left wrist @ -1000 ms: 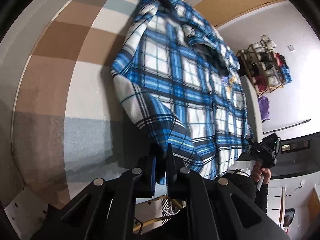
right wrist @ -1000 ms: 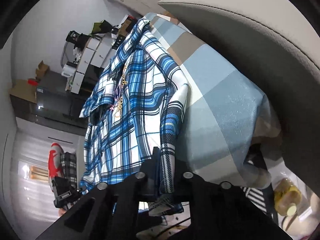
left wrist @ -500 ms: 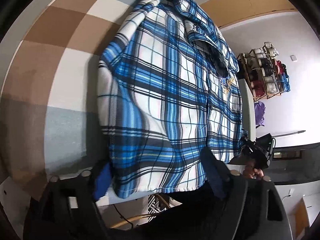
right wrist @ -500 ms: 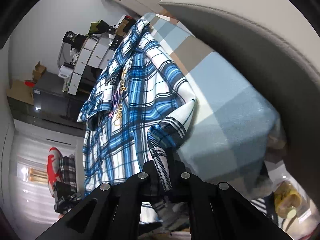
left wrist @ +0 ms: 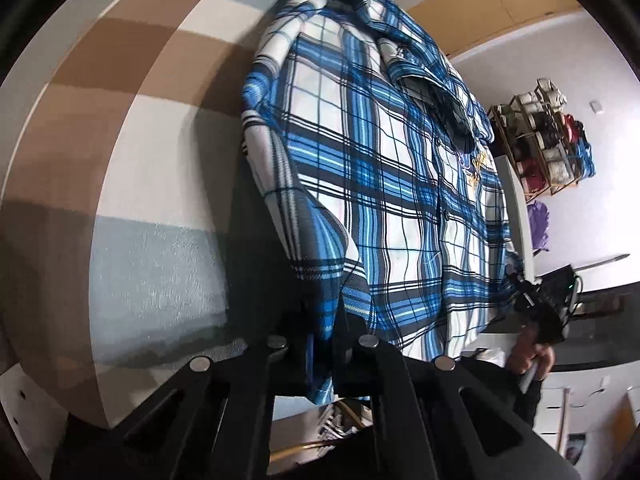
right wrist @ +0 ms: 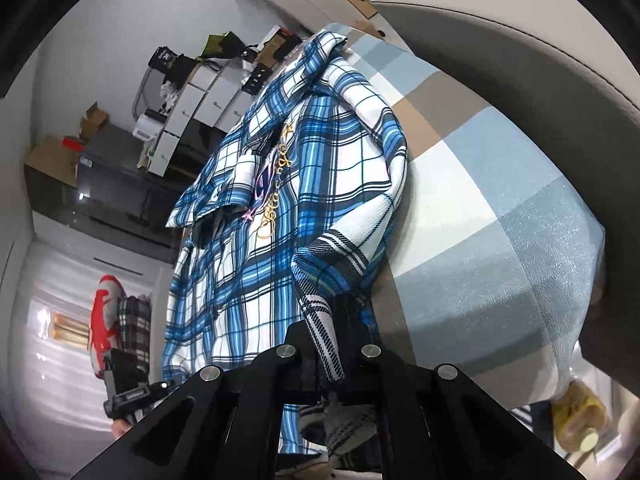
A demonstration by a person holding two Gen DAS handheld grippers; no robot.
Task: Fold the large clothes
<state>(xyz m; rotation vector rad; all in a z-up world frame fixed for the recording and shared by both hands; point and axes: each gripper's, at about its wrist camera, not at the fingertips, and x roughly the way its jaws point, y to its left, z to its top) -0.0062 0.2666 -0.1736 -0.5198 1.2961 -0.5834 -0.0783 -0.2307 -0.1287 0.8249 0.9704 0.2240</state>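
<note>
left wrist: close, downward | right wrist: likewise (both share plaid shirt (left wrist: pixel 400 200))

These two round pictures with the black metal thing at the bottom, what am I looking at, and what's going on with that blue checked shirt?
No robot here: a person holds a hand-held claw in each hand, each with a wide-angle camera looking along its fingers, hence the round, bent pictures. One picture is from the left claw, the other from the right claw. A blue plaid shirt lies spread on a bed with a brown, white and blue checked cover. Each claw is shut on a fold of the shirt near its closest edge; the left has just closed on its fold. At the edge of the left picture you can see the person's other hand gripping the right claw.
</note>
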